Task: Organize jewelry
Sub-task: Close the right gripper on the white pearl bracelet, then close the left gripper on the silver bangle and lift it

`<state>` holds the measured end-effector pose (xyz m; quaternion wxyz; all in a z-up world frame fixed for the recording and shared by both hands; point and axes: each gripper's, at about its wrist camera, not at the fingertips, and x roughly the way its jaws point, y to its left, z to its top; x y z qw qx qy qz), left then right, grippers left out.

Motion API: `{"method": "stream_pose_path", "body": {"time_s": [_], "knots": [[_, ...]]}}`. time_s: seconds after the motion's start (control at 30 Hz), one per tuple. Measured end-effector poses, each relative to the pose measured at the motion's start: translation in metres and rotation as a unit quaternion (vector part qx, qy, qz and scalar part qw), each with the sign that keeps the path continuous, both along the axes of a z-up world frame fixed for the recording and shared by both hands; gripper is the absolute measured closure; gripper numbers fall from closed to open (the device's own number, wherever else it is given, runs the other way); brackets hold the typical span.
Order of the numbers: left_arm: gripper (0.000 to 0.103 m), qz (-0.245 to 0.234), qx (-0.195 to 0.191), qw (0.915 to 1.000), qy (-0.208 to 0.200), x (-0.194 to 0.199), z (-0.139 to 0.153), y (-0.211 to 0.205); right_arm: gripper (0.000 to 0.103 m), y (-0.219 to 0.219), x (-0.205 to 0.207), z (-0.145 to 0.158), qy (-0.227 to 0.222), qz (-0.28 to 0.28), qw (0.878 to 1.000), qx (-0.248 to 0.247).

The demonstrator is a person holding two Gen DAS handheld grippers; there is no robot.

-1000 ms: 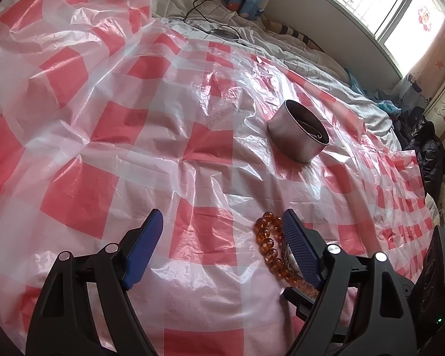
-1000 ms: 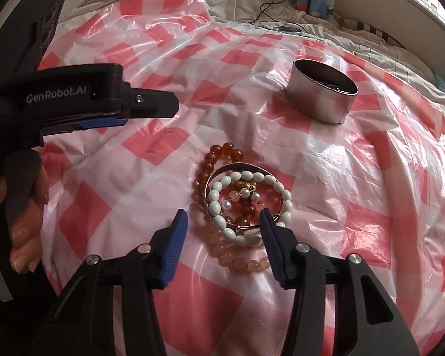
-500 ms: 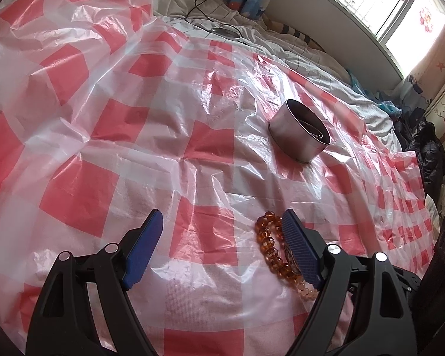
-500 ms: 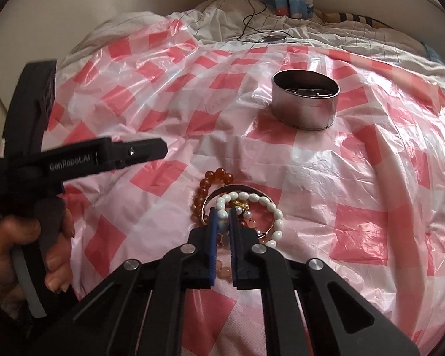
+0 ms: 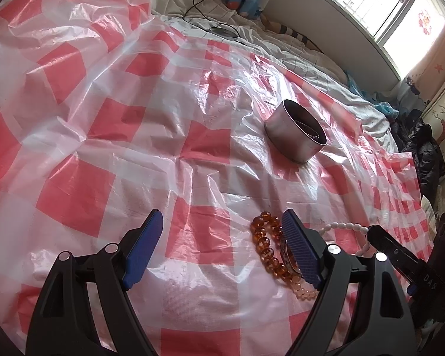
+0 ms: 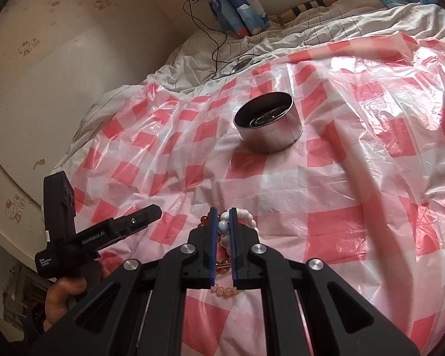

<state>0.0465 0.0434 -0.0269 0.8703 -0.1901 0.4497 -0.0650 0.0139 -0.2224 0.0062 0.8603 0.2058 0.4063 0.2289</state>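
Now the right gripper (image 6: 222,225) has clamped its jaws on the white bead bracelet (image 6: 237,218) and lifted it off the pile. Next stop is likely the metal tin (image 6: 267,127); the left gripper (image 5: 222,231) hangs with jaws apart

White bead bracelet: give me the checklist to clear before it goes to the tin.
1. Right gripper shut on the white bead bracelet: ok.
2. Bracelet free of the amber bracelet and pink bead strand: cannot tell, they lie bunched under the fingers.
3. Metal tin upright, mouth open: ok.
4. Room inside the tin: cannot tell; something metallic already lies in it.
5. Left gripper open, holding nothing and off the line to the tin: ok.
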Motion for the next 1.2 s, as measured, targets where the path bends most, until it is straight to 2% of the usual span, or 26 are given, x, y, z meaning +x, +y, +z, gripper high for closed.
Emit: {"method": "stream_pose_path", "body": {"time_s": [0.47,0.6,0.7,0.93,1.0,1.03,1.13,1.2], "knots": [[0.024,-0.003,0.005,1.0,0.003,0.0,-0.002,-0.003,0.095,-0.011,-0.002,0.002,-0.005,-0.012,1.0,0.01],[0.024,-0.033,0.005,0.9994,0.007,0.002,-0.004,-0.015,0.095,-0.016,-0.004,0.006,-0.016,-0.018,1.0,0.018],[0.024,-0.068,0.027,0.9973,0.002,0.002,-0.003,-0.035,0.095,-0.02,-0.007,0.009,-0.025,-0.026,0.999,0.023],[0.025,-0.105,0.081,0.9912,-0.008,0.003,-0.004,-0.066,0.095,-0.028,-0.008,0.013,-0.031,-0.043,0.998,0.026],[0.034,-0.111,0.098,0.9888,-0.013,0.003,-0.004,-0.071,0.095,-0.029,-0.007,0.012,-0.029,-0.043,0.998,0.026],[0.041,-0.113,0.102,0.9883,-0.01,0.004,-0.006,-0.073,0.095,-0.029,-0.007,0.012,-0.028,-0.042,0.998,0.026],[0.065,-0.122,0.101,0.9873,0.016,0.008,-0.015,-0.075,0.095,-0.029,-0.007,0.011,-0.026,-0.04,0.999,0.025],[0.075,-0.133,0.093,0.9865,0.02,0.009,-0.018,-0.077,0.095,-0.028,-0.006,0.011,-0.025,-0.038,0.999,0.025]]}}
